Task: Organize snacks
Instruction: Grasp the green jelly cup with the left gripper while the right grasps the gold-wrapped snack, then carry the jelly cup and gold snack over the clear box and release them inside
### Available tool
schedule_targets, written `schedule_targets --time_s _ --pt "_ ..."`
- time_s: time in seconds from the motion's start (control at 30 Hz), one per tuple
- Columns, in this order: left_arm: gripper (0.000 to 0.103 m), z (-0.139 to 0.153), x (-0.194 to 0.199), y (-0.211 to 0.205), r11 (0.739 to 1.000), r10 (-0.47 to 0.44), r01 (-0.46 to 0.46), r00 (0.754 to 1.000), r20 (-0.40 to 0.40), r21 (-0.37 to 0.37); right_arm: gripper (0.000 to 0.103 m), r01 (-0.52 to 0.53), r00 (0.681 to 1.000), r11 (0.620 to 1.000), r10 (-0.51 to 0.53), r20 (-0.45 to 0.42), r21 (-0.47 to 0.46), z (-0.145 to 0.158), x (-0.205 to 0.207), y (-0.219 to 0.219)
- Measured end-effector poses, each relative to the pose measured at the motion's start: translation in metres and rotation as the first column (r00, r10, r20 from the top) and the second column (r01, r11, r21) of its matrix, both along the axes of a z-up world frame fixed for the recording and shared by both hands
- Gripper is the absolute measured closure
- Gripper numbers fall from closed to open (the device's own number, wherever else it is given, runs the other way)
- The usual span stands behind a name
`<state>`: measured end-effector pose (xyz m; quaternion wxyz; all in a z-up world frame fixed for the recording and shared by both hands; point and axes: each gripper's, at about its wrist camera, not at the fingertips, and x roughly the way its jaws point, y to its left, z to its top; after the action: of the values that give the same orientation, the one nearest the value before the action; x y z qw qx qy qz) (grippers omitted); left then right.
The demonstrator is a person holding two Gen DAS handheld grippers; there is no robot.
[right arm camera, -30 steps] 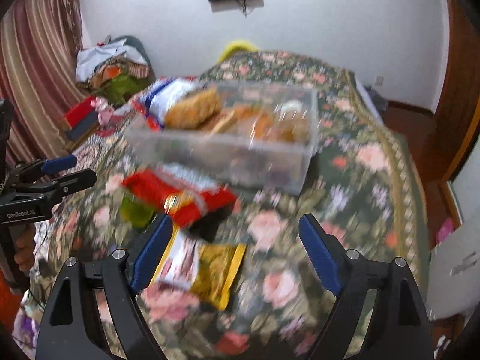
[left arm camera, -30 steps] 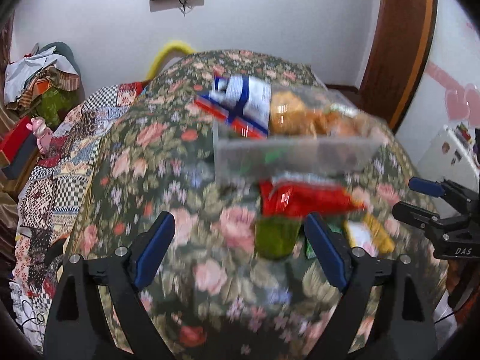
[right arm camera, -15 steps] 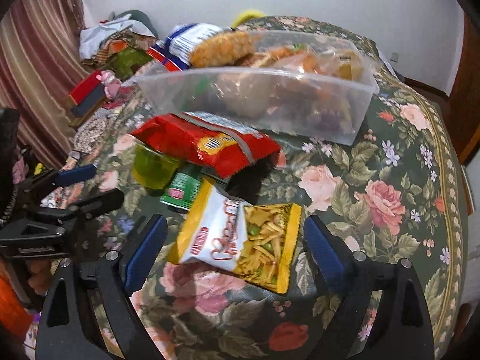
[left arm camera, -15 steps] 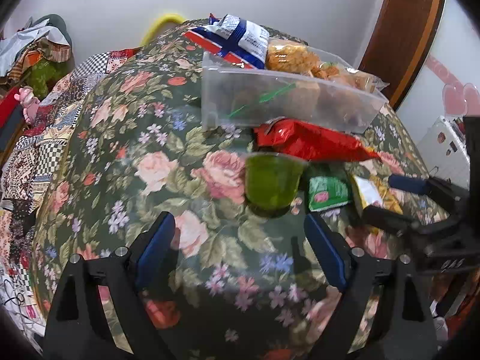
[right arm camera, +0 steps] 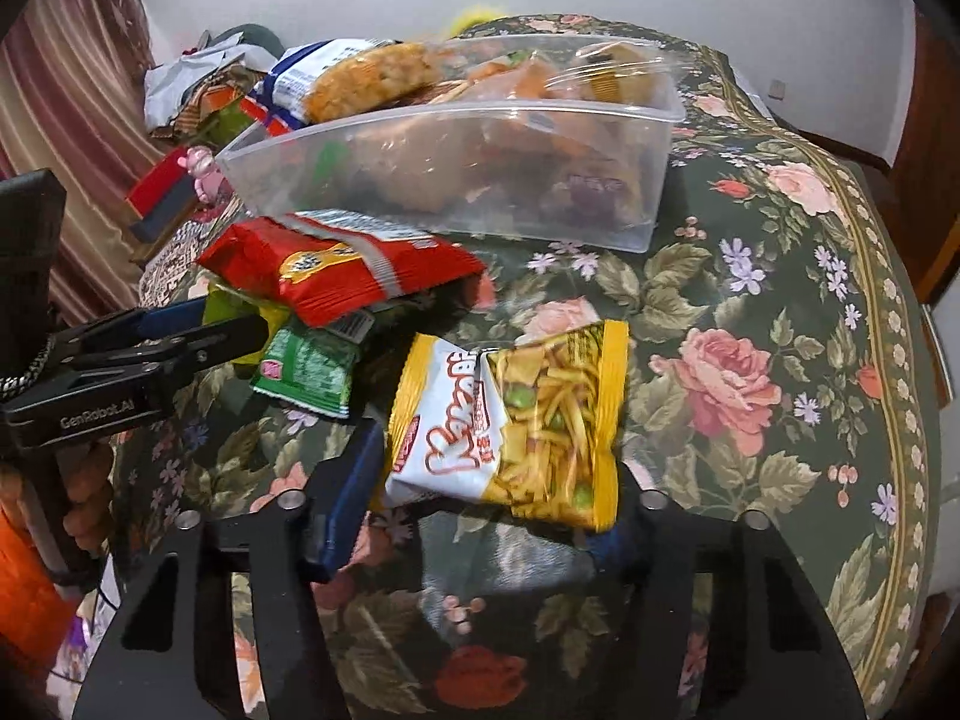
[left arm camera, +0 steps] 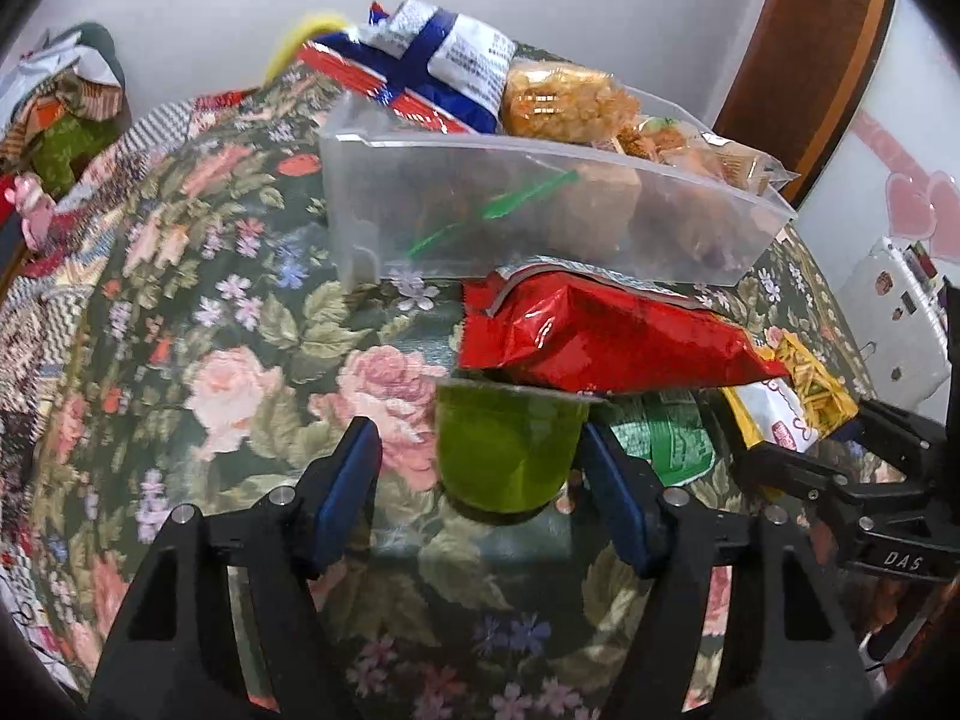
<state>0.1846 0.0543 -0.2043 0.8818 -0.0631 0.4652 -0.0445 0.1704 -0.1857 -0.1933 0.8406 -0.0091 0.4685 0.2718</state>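
Fingertips (left arm camera: 354,468) of the left gripper (left arm camera: 480,474) flank a green jelly cup (left arm camera: 507,456): the right blue pad looks to touch the cup's wall, the left pad stands apart with flowered cloth showing in the gap, so these jaws, which have just been closing, do not yet clamp it. Between the right gripper's (right arm camera: 489,498) fingers sits a yellow snack packet (right arm camera: 510,420); its near corners cover both pads and the jaws have just been closing, so it looks pinched at its lower edge, though the contact itself is hidden

Judged from this, the step in hand is a double pick-up: each hand takes one loose snack meant for the clear plastic bin (left arm camera: 540,210), which stands beyond both sets of fingertips and is already heaped with bagged crackers and a blue-and-white packet (left arm camera: 444,60). Next the left jaws need to close fully on the cup, then both hands lift and carry forward over the bin's near wall

A red foil bag (left arm camera: 600,336) lies just past the left fingers, its edge overhanging the cup's lid, so lifting the cup may nudge it. Beside the cup, toward the right gripper, rests a small green sachet (right arm camera: 306,372)

The cup is rigid, smooth and tapered, translucent with a flat foil lid. Both packets are thin, glossy, crinkly film, puffed with air and likely to slip or crumple. The bin is stiff, frosted, straight-walled. Underneath, the floral bedcover (right arm camera: 750,360) is soft and yielding
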Motion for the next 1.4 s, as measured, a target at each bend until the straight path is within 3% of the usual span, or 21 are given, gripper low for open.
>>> schedule_targets --time_s 0.03,0.07,0.1,0.3,0.5,0.83,1.4 --pt "0.042 -0.003 0.003 0.000 1.000 -0.002 0.002 1.000 -0.010 -0.016 0.052 0.003 1.000 1.000 -0.003 0.004 -0.001 0.000 0.000 0.000" --pt "0.046 -0.004 0.003 -0.001 1.000 -0.002 0.001 1.000 -0.010 -0.015 0.062 0.008 1.000 1.000 -0.008 0.011 -0.005 -0.001 -0.001 -0.001" --pt "0.057 -0.004 0.003 -0.002 1.000 -0.001 0.001 1.000 -0.003 -0.010 0.066 0.014 1.000 1.000 -0.013 0.016 -0.013 -0.001 -0.001 -0.001" --pt "0.057 -0.004 -0.004 -0.008 1.000 -0.006 0.006 1.000 0.010 0.005 0.068 0.031 1.000 0.998 -0.031 -0.001 0.047 0.000 0.000 -0.011" --pt "0.057 0.005 -0.027 0.000 1.000 0.016 -0.016 1.000 0.026 0.015 0.073 0.036 0.998 0.998 -0.038 0.040 0.054 0.009 -0.008 -0.016" --pt "0.057 0.051 -0.051 0.010 0.998 0.046 -0.051 0.991 0.122 0.037 0.075 0.049 0.992 0.994 -0.060 0.112 0.093 0.033 -0.012 -0.022" --pt "0.057 0.121 0.009 -0.015 1.000 0.015 -0.010 0.963 0.269 -0.018 0.075 0.042 0.951 0.986 -0.088 0.297 0.159 0.100 0.022 -0.016"
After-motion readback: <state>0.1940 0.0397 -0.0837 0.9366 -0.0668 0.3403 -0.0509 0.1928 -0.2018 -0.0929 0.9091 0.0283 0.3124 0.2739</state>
